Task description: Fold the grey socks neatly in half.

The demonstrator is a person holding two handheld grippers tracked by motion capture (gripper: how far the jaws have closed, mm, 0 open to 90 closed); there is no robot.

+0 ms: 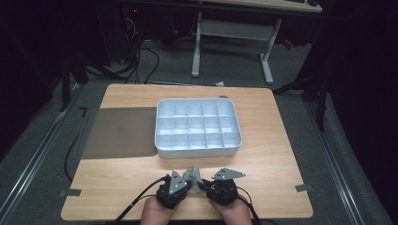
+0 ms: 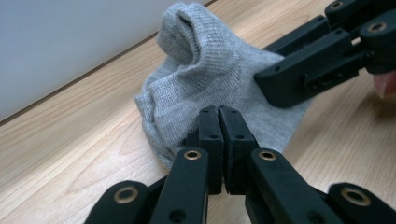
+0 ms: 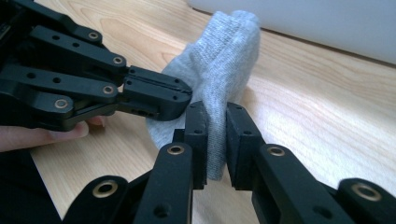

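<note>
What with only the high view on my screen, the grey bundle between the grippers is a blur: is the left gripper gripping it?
Observer: The left gripper's fingers are shut flat together at the edge of the grey sock. I cannot tell whether any cloth is pinched.
Operator: And the right one?
Observer: The right gripper has a fold of the sock standing between its fingers, and the knit fills the gap.
Operator: Is the sock lying flat?
Observer: No. It stands bunched, with a rolled fold at its top, and its lower edge rests on the wooden table.
</note>
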